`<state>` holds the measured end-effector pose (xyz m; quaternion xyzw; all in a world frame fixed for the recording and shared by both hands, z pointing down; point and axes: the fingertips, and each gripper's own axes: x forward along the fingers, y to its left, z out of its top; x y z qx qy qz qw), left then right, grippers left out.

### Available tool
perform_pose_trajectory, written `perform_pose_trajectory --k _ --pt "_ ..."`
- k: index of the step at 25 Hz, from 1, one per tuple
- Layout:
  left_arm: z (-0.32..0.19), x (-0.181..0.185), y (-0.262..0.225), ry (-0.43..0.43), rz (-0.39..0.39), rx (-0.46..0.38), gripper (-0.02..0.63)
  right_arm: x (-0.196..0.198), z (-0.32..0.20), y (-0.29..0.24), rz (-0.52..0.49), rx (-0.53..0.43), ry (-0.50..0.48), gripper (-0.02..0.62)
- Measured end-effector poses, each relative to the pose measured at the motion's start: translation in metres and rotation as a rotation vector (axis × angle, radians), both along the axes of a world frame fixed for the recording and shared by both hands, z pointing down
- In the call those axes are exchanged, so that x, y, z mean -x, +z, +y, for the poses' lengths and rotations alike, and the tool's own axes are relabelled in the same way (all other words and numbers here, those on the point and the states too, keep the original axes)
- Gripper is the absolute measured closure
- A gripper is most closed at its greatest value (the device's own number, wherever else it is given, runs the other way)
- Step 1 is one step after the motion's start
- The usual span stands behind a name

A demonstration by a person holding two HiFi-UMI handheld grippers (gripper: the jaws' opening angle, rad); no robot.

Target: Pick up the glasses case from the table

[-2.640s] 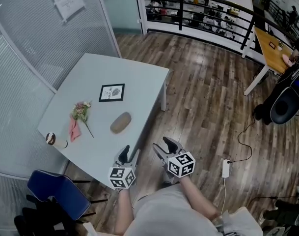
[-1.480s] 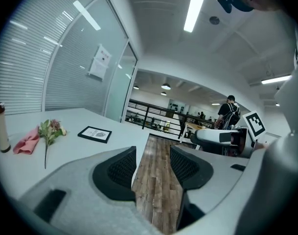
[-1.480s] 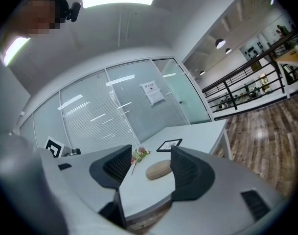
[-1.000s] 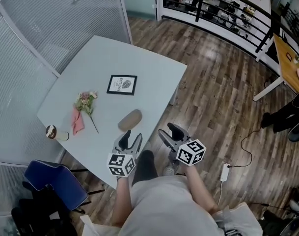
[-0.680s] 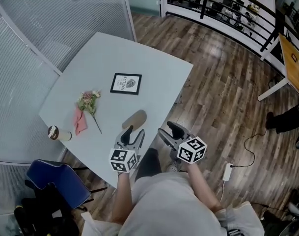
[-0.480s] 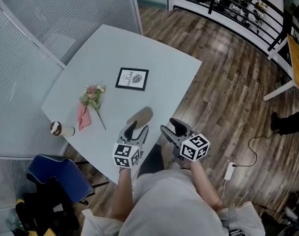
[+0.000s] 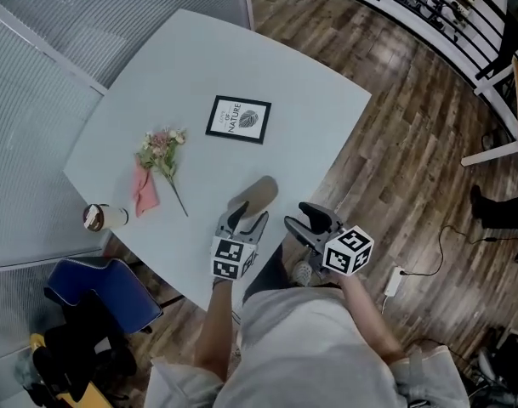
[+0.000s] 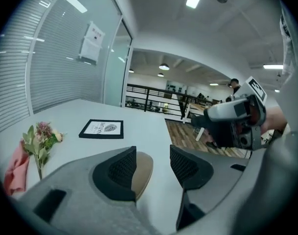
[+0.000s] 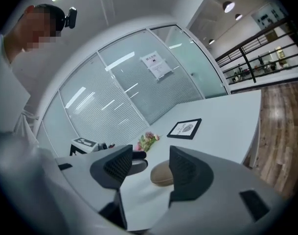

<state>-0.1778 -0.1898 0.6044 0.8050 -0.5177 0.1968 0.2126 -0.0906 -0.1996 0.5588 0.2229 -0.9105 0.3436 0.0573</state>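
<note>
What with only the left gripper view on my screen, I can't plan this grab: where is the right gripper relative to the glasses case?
Observer: In the head view the right gripper hangs at about the table's near edge, to the right of the glasses case and not touching it.
Operator: Are its fingers open?
Observer: Yes. The right gripper view shows them apart with nothing between them, and the case lies on the table beyond the gap.
Operator: Is there anything on the table that I can't see?
Observer: A cup sits near the table's left edge, just past the pink cloth.
</note>
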Motion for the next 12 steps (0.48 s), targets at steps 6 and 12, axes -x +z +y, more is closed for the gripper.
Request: perform_pose_trajectory --k 6,12 --pt "-0.007 -0.004 0.037 0.146 -0.145 0.048 0.403 0.016 -0.013 -0.004 -0.039 0.019 -0.044 0.367" --pt "-0.020 -0.006 0.053 0.208 -0.135 0.061 0.403 0.019 -0.027 -0.006 -0.019 0.017 -0.026 0.370"
